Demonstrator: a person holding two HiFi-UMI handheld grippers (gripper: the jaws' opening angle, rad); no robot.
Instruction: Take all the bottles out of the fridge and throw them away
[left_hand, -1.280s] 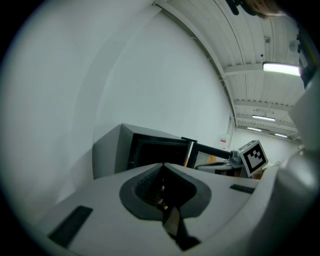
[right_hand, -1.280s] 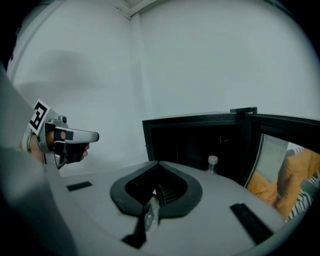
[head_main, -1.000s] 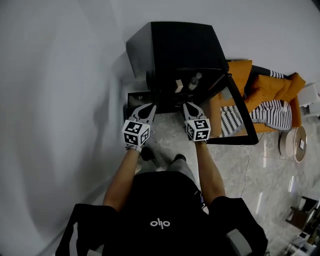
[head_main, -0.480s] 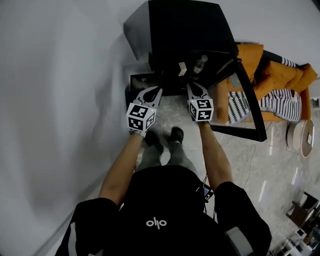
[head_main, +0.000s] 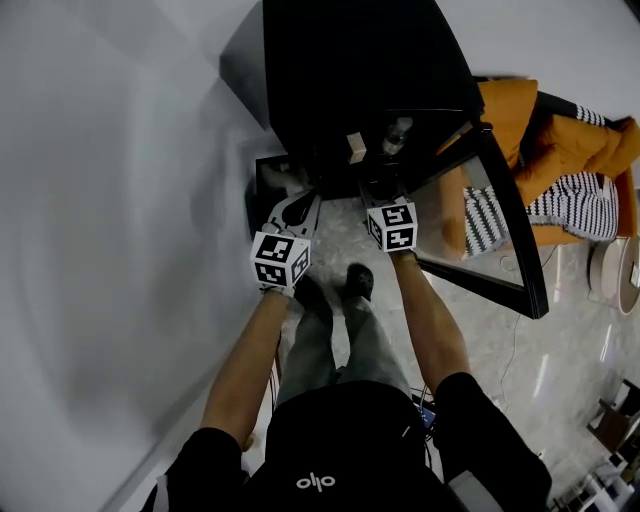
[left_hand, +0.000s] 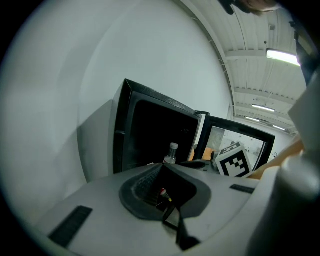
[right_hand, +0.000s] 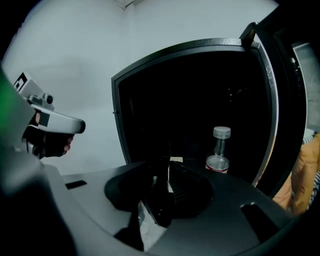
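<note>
Bottle (right_hand: 218, 152) stands upright inside the open fridge (head_main: 350, 60), near the front of the dark interior, on the side where the door hangs. It is clear plastic with a pale screw cap, a narrow neck and a red band round the lower body. Whether anything is in it cannot be told. In the head view a small pale box (head_main: 355, 148) sits at its 9 o'clock, near it but not touching.

The right gripper (right_hand: 167, 167) has its jaws a little apart, having just been opening, and nothing sits in the narrow gap. It touches nothing. Seen along its jaws, the bottle is at 1 o'clock from the tips, beyond them and not reached. The box shows just past the tips at 12 o'clock.

The left gripper (left_hand: 164, 167) has its jaw tips together and holds nothing. In its own view the bottle's cap and neck rise over the tips at 12 o'clock, farther back in the fridge.

In the head view both grippers point at the fridge mouth at 12 o'clock, the left one beside the white wall (head_main: 120, 200), and the glass door (head_main: 512, 215) stands open at 3 o'clock
</note>
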